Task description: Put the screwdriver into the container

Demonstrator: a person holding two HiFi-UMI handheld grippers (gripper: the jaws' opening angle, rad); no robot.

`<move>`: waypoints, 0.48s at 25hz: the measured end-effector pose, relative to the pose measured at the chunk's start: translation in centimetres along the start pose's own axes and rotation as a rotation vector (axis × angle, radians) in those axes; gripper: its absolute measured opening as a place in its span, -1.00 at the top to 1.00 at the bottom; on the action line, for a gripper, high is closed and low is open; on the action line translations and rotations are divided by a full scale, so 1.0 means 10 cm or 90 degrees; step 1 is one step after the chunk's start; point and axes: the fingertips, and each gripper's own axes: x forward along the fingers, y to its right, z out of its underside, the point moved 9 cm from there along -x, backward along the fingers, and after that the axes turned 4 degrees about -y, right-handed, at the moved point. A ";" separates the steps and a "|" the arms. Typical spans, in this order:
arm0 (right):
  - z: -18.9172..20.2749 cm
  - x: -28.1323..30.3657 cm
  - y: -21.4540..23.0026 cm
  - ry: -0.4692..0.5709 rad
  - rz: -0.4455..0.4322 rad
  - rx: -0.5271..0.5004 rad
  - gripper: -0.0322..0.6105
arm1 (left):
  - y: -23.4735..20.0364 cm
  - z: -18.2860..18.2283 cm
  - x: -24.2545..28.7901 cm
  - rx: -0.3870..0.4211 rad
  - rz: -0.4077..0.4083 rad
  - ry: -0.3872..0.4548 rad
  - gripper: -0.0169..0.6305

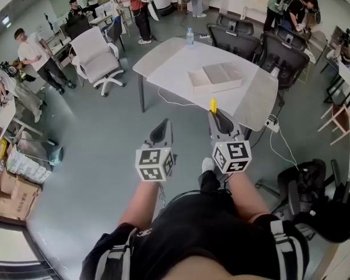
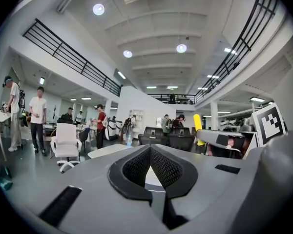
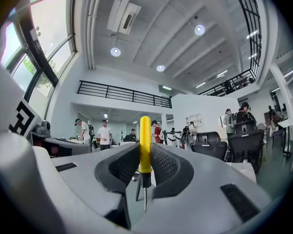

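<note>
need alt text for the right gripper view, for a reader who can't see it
The right gripper grips a yellow-handled screwdriver upright between its jaws, handle up, metal tip pointing down toward the camera. Beyond it are standing people, black office chairs and a railed balcony.

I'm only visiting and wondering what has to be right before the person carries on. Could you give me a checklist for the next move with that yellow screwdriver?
1. Screwdriver gripped by the right hand-held gripper: ok, the pads press on its yellow handle.
2. Left hand-held gripper free: ok, jaws together, nothing between them.
3. Container in sight: ok, it lies on the table ahead.
4. Container open on top: cannot tell from the head view.
5. Screwdriver above the container: not ok, it is held nearer the person.
6. Water bottle out of the way: ok, it stands at the table's far edge.
</note>
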 end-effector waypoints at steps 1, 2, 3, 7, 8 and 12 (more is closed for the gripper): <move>0.01 0.03 0.02 0.002 0.001 0.000 0.69 | -0.02 0.01 0.04 -0.002 -0.001 -0.001 0.91; 0.02 0.07 0.05 0.004 0.003 0.000 0.69 | -0.03 0.02 0.09 -0.003 -0.002 -0.002 0.91; 0.04 0.11 0.09 0.004 0.004 -0.001 0.69 | -0.04 0.03 0.14 -0.003 -0.003 -0.004 0.91; 0.07 0.34 0.23 -0.002 0.004 0.006 0.69 | -0.11 0.02 0.36 -0.004 -0.005 -0.008 0.91; 0.07 0.40 0.26 -0.001 0.005 0.008 0.69 | -0.13 0.01 0.42 -0.003 -0.004 -0.009 0.91; 0.07 0.70 0.42 -0.003 0.010 -0.009 0.69 | -0.21 0.04 0.75 -0.004 0.000 -0.018 0.91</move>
